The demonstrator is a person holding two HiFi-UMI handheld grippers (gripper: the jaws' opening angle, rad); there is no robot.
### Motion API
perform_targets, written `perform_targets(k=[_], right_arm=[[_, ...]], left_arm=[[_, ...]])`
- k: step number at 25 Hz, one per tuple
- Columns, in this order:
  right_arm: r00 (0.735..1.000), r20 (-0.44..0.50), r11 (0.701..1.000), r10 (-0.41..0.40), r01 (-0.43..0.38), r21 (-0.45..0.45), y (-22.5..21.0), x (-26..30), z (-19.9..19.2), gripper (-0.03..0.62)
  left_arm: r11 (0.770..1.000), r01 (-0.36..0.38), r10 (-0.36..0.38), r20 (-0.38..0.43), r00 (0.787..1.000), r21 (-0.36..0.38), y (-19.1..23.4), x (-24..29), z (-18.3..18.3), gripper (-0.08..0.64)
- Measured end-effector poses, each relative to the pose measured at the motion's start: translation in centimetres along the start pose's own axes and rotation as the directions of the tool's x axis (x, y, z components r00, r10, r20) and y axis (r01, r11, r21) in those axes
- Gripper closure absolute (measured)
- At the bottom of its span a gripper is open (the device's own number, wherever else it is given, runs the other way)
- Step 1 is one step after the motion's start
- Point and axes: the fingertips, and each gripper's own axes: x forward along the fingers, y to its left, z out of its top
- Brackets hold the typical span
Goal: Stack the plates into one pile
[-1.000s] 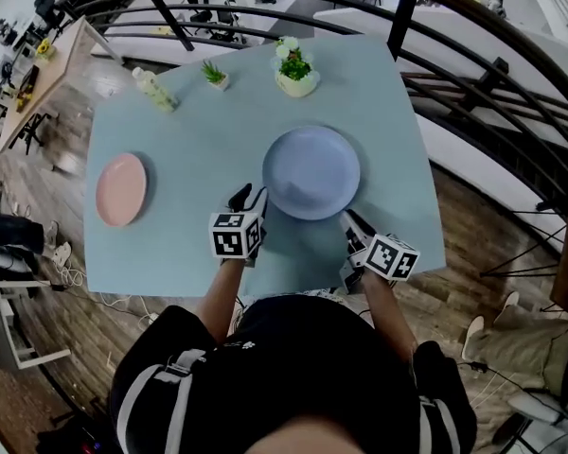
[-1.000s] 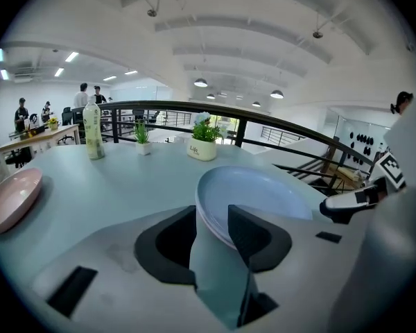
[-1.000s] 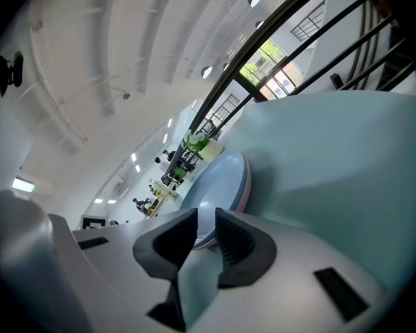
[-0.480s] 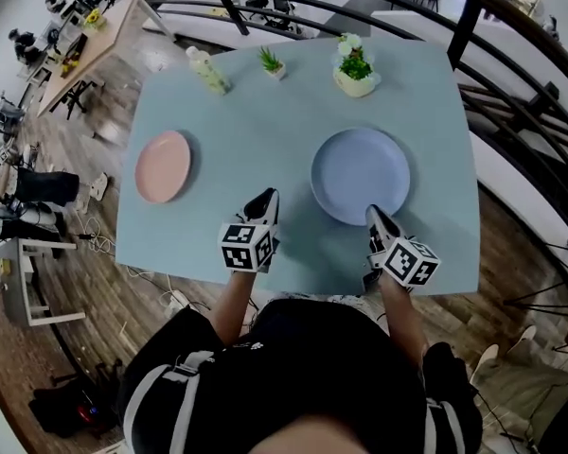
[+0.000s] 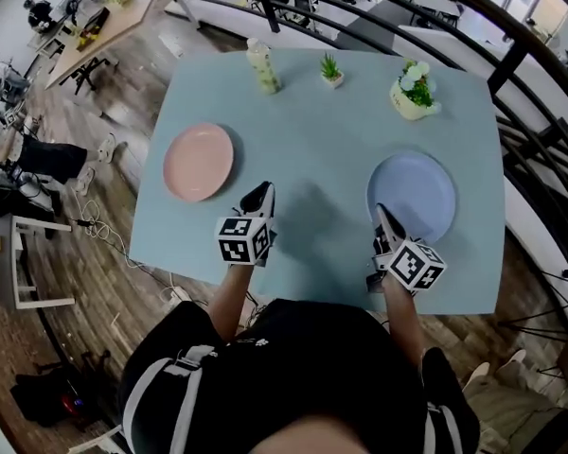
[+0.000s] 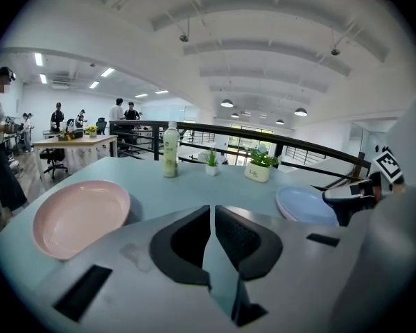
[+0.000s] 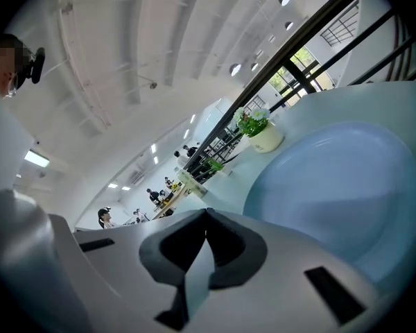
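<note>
In the head view, the left gripper [image 5: 260, 195] is hovering over the pale blue table [image 5: 312, 140] just right of the pink plate [image 5: 199, 162]. The right gripper [image 5: 382, 218] is pointing at the near rim of the blue plate [image 5: 417, 192]. The two plates are lying well apart, each nearest one gripper, so no pile is forming yet, and one plate is probably waiting to be carried to the other. In the left gripper view, the jaws are pressing together with nothing between them, aiming across the table between the plates. In the right gripper view, the jaws are likewise meeting, empty, and leaning toward the blue plate, likely lining up on its edge, though whether they are touching it I cannot tell. A bottle [image 5: 262, 67], a small plant [image 5: 331, 68] and a flower pot [image 5: 415, 93] are standing along the table's far side, clear of the work. A dark railing [image 5: 511, 64] is curving around the table, and an open office with desks and people is spreading out beyond it.
</note>
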Motion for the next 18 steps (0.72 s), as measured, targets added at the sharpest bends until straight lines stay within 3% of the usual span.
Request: perform_targets(k=[10, 18], right_arm=[[0.993, -0.094, 0.996, 0.074, -0.078, -0.046, 7.0, 8.8, -3.6, 0.581], [0.97, -0.19, 0.984, 0.154, -0.169, -0.062, 12.9, 15.0, -7.4, 0.563]], left_arm=[[0.988, -0.124, 0.127, 0.02, 0.992, -0.087, 12.1, -3.0, -0.8, 0.528], [0.963, -0.226, 0.228, -0.002, 0.974, -0.143, 20.2, -6.2, -2.9, 0.528]])
